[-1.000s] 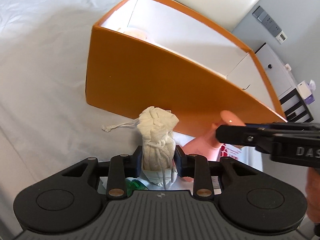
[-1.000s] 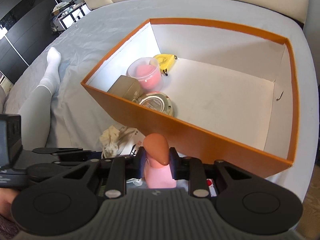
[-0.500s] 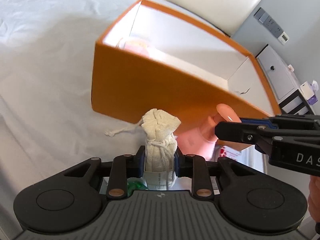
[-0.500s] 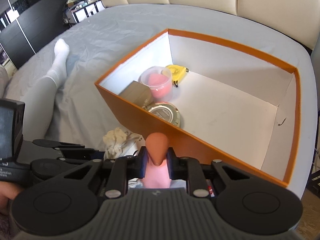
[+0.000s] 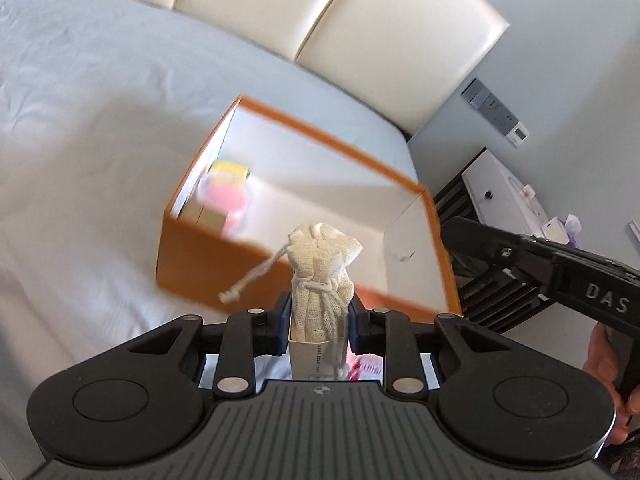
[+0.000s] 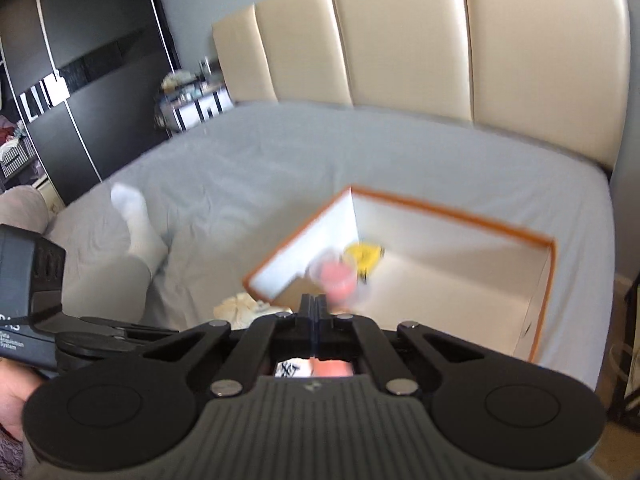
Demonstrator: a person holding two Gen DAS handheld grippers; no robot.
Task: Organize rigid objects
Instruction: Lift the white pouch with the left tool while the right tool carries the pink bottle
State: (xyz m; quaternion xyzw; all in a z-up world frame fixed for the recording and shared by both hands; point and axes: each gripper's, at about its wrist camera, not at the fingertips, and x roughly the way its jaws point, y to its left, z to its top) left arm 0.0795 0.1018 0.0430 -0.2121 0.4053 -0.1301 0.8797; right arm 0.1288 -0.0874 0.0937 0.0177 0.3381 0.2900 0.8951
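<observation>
My left gripper [image 5: 319, 316] is shut on a cream drawstring cloth pouch [image 5: 320, 268] that stands up between its fingers, lifted above the bed. The orange box [image 5: 208, 264] with a white inside lies ahead on the grey bed; it also shows in the right wrist view [image 6: 544, 280]. It holds a pink cup [image 6: 338, 276], a yellow tape measure [image 6: 364, 254] and a tan box [image 5: 204, 216]. My right gripper [image 6: 316, 314] has its jaws closed together with nothing between them; a pink object [image 6: 332, 368] shows below, behind the fingers. The right gripper also shows at the right edge of the left wrist view [image 5: 540, 264].
A cream padded headboard [image 6: 400, 40] stands behind the bed. A person's leg in a white sock [image 6: 132, 216] lies on the bed at the left. A black wardrobe [image 6: 80, 60] is at far left. A white bedside cabinet [image 5: 504, 196] stands right of the bed.
Both grippers have risen and pulled back from the box. The pink object slipped out of the right gripper, whose jaws are now closed together. The left still holds the pouch.
</observation>
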